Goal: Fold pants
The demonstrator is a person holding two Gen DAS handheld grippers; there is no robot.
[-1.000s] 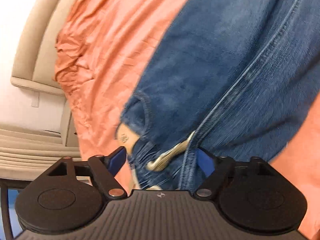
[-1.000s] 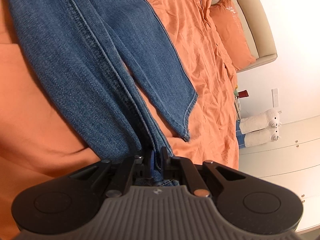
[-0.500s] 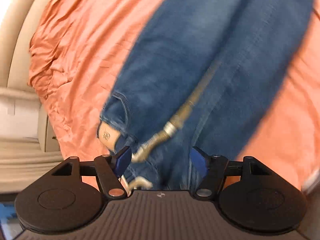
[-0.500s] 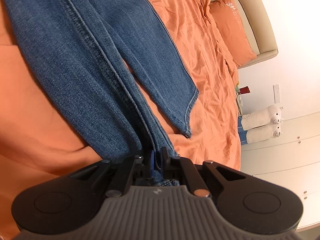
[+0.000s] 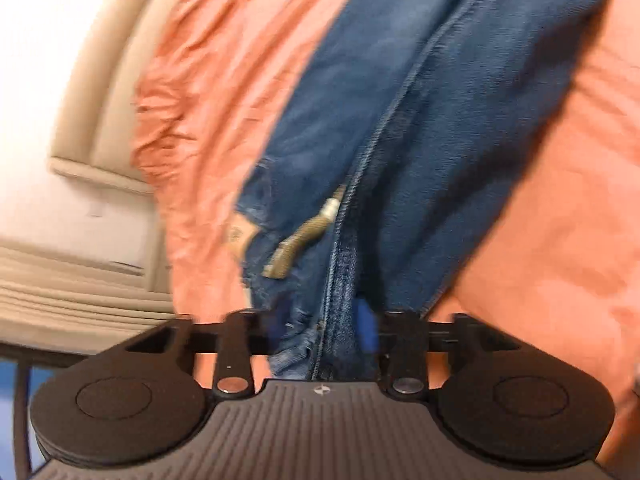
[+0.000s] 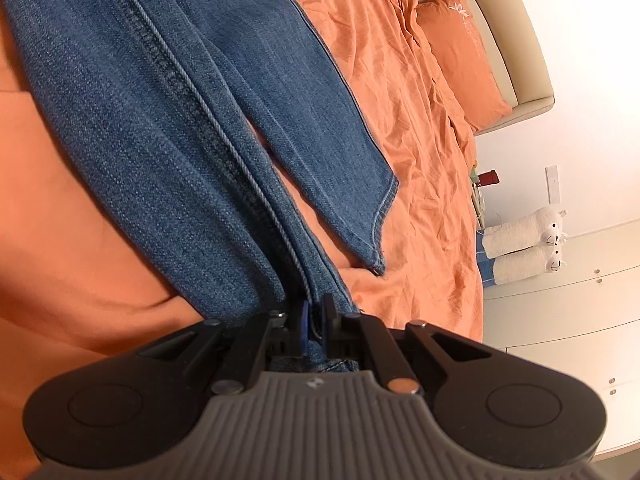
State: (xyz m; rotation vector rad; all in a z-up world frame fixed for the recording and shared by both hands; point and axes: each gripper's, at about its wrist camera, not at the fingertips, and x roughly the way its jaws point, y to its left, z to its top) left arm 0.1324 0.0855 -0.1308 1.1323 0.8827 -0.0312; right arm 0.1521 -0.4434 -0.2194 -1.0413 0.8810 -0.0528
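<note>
Blue denim pants [image 6: 168, 120], stitched side seam uppermost, spread lengthwise over wrinkled orange bed sheet [image 6: 416, 92]; one leg hem [image 6: 380, 224] lying free on the sheet, the other leg end clamped between the fully closed blue-padded fingers of black right gripper [image 6: 314, 320]. Waist end of the same pants [image 5: 432, 128] in the left wrist view, blurred, with tan leather patch [image 5: 240, 236] and olive-brown belt-like strap with pale metal fitting [image 5: 308, 240] near the waistband. Black left gripper [image 5: 324, 324] at the waist, jaws closing, bunched denim between them, blue pads [image 5: 366, 324] just beside the cloth; contact with the cloth not determinable through the blur. Orange pillow [image 6: 460, 56] against beige padded headboard [image 6: 516, 40]. Two white plush toys [image 6: 524, 244] beside white cabinet fronts [image 6: 568, 320].
</note>
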